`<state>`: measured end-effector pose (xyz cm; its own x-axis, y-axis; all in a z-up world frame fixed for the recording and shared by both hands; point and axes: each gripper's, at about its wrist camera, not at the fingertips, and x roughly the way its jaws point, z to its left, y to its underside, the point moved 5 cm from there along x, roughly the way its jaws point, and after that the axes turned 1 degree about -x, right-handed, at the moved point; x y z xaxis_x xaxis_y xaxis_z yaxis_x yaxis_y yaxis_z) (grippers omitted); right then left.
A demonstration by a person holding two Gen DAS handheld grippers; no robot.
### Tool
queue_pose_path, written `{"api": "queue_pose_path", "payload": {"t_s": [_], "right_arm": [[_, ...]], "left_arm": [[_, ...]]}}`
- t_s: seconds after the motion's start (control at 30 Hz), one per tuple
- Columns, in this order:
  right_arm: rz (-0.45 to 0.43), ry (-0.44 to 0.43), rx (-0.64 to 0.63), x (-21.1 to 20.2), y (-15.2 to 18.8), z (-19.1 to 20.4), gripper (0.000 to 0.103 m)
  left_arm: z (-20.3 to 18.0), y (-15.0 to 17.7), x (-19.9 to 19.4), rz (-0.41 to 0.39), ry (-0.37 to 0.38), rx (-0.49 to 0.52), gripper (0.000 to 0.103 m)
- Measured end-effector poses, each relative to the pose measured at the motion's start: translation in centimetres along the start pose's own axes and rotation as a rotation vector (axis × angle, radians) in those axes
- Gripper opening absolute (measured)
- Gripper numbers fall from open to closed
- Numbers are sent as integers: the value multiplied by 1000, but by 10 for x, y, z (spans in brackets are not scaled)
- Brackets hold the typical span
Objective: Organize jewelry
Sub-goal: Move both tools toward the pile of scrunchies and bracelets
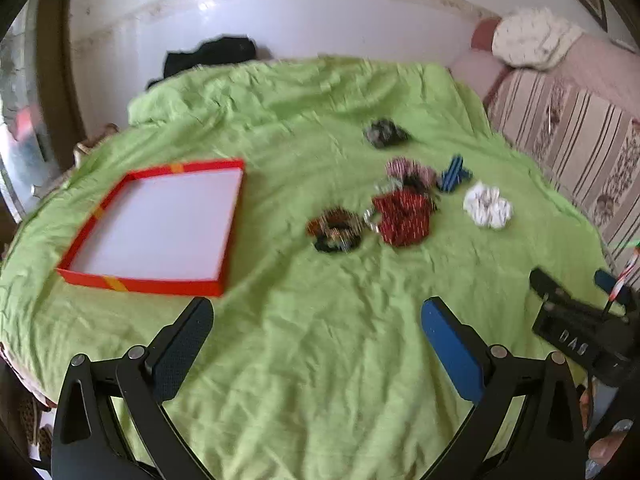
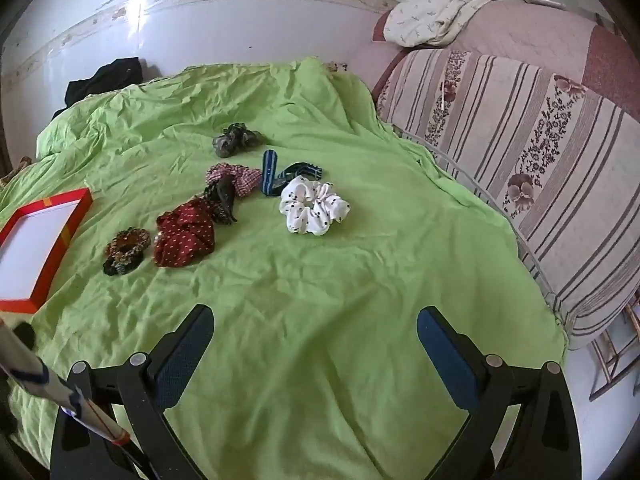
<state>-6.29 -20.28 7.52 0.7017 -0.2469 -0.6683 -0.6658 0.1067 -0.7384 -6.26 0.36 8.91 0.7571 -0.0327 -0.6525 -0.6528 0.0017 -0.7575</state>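
Left gripper held above the green bedsheet, jaws spread wide apart, nothing between them. Right gripper likewise held over the sheet, jaws wide apart and empty; also seen at the right edge of the left wrist view. Red tray with a white floor lying flat on the sheet to the left, well apart from the cluster of hair ties. Brown and black scrunchie closest to the tray, just beside a dark red dotted scrunchie, the two touching or nearly so. Behind the red one, a dark patterned scrunchie overlapping a pink checked scrunchie. Blue striped band folded in a V just right of the pink one, with a white dotted scrunchie touching its near end. Grey-green scrunchie lying alone farther back. Black cloth bunched at the far left corner against the white wall. Striped floral cushion along the right side, a white cloth draped on top.
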Motion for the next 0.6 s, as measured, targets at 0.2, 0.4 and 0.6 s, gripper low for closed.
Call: {"api": "queue_pose_path", "payload": {"t_s": [0.2,0.4,0.6], "right_arm": [[-11,-60,9,-26,0,7,103],[-55,-102,11,-61,4,11,103],[-95,-104,1,-90,-3,7,103]], "left_arm": [[24,-2,-37,-65,-26,-21,103],[37,2,-80,-152,-83,-11,103],[42,-4,-113,-191,-68,-34,103]]}}
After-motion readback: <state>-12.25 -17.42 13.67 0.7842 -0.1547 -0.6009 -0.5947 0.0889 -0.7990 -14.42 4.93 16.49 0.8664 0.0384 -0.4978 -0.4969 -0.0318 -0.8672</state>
